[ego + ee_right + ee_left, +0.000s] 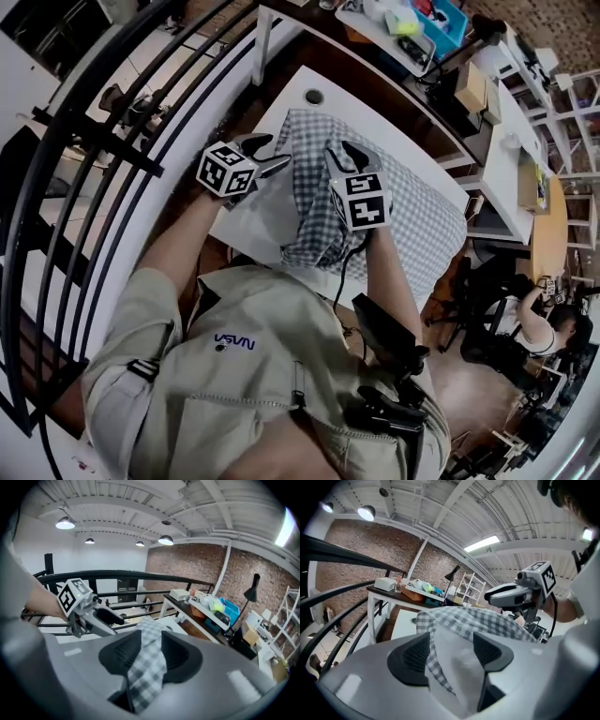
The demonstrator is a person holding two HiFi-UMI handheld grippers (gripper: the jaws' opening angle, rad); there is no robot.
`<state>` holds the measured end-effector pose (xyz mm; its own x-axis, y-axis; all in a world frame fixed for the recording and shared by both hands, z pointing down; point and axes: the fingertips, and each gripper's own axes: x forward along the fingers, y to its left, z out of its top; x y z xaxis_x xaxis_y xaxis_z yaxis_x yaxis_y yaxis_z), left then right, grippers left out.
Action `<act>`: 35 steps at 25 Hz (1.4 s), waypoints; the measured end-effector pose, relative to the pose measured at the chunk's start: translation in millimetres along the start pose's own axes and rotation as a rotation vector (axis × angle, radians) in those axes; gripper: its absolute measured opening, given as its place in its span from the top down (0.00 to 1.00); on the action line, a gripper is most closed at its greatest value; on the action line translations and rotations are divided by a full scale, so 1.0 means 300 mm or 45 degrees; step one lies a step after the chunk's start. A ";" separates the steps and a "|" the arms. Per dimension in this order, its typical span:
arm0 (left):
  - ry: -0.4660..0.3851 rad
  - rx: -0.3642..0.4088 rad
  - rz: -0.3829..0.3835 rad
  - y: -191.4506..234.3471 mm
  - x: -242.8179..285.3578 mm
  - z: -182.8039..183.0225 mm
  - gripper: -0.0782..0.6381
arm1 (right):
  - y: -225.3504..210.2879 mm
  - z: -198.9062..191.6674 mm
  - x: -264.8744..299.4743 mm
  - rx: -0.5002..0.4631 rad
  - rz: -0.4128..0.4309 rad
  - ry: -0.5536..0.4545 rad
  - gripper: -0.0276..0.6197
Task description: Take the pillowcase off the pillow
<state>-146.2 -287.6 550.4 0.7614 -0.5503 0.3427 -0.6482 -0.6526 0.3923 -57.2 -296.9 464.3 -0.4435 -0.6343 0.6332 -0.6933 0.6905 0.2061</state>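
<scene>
**Both grippers slack on the cloth, pillowcase only partly off**

A person stands at the near edge of a white table (298,84). On it lies a white pillow (461,667), with the grey-and-white checked cloth pillowcase (412,211) still over its far and right part and bunched into a ridge at the near end. The left gripper (270,152) and the right gripper (345,155) are side by side above that ridge.

Both forearms are raised in front of the chest, and both tools point away from the body and somewhat downward. The left gripper's jaws stand wide apart, with white pillow cloth and a checked hem lying loose between the pads. The right gripper's jaws are also released, and a narrow fold of checked cloth hangs in their gap without being pinched.

The step in hand looks like a fresh grip. It would go best with one gripper clamped on bare pillow alone and the other on the checked hem alone. The two would then draw apart along the pillow's length, low over the table. If a jaw catches both layers, the case will likely drag the pillow along rather than slide off it.
</scene>
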 end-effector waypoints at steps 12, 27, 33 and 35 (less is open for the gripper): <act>0.043 -0.171 -0.284 -0.124 0.146 -0.021 0.73 | -0.051 -0.086 0.287 -0.182 -0.022 0.354 0.85; -0.349 0.287 -0.188 -0.366 -0.237 0.195 0.85 | -0.540 -0.174 0.008 -0.064 -0.507 0.356 0.94; -0.249 0.107 -0.081 -0.200 -0.148 0.060 0.85 | -0.576 -0.474 -0.002 0.060 -0.487 0.512 0.94; -0.179 0.131 -0.075 -0.177 -0.079 0.035 0.84 | -0.551 -0.467 0.005 0.068 -0.478 0.460 0.94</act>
<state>-129.6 -245.2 512.6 0.7966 -0.5719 0.1961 -0.6034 -0.7320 0.3162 136.3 -363.3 535.8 0.0591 -0.6681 0.7417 -0.7990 0.4137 0.4364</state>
